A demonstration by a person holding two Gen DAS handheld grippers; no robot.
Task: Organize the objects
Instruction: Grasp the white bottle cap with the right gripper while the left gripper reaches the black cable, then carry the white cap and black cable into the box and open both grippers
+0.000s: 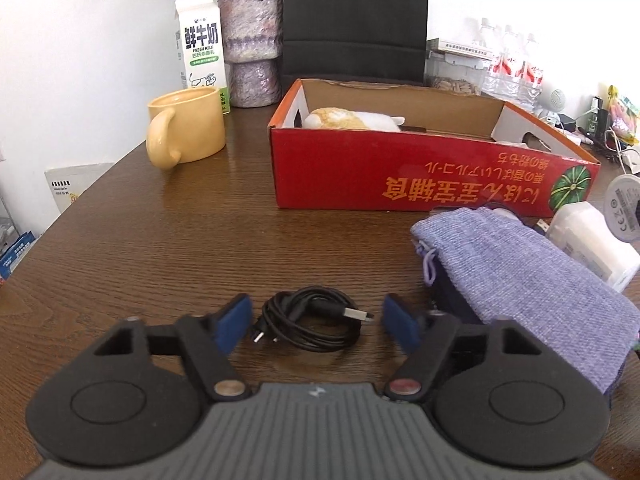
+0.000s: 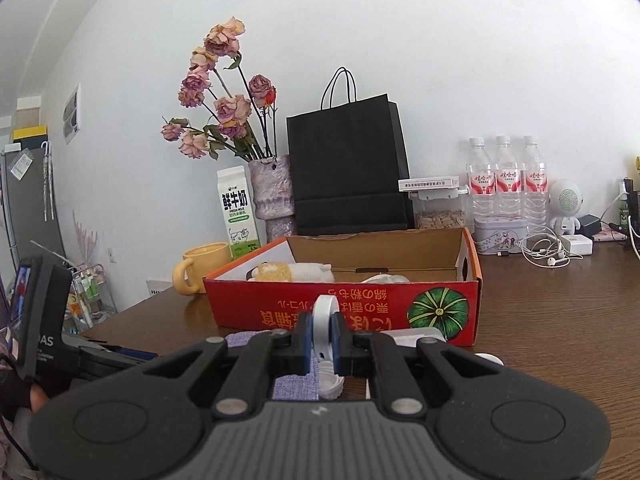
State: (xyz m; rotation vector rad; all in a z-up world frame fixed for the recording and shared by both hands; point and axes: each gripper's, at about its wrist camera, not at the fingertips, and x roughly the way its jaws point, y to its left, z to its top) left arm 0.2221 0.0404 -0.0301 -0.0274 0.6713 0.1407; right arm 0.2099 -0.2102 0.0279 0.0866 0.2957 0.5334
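A coiled black USB cable (image 1: pixel 308 322) lies on the wooden table between the fingers of my open left gripper (image 1: pixel 316 322). A red cardboard box (image 1: pixel 420 172) stands behind it, also in the right wrist view (image 2: pixel 360 312), with a plush toy (image 1: pixel 352 119) inside. A purple cloth pouch (image 1: pixel 516 280) lies right of the cable. My right gripper (image 2: pixel 323 338) is shut on a white round disc-shaped device (image 2: pixel 323 320), held in front of the box; the same device shows at the right edge of the left wrist view (image 1: pixel 622 204).
A yellow mug (image 1: pixel 188 130), milk carton (image 1: pixel 200 48) and vase of dried roses (image 2: pixel 272 188) stand left of the box. A black paper bag (image 2: pixel 348 168), water bottles (image 2: pixel 508 184), a tin (image 2: pixel 500 232) and earphones (image 2: pixel 548 252) are behind. A white block (image 1: pixel 588 244) lies beside the pouch.
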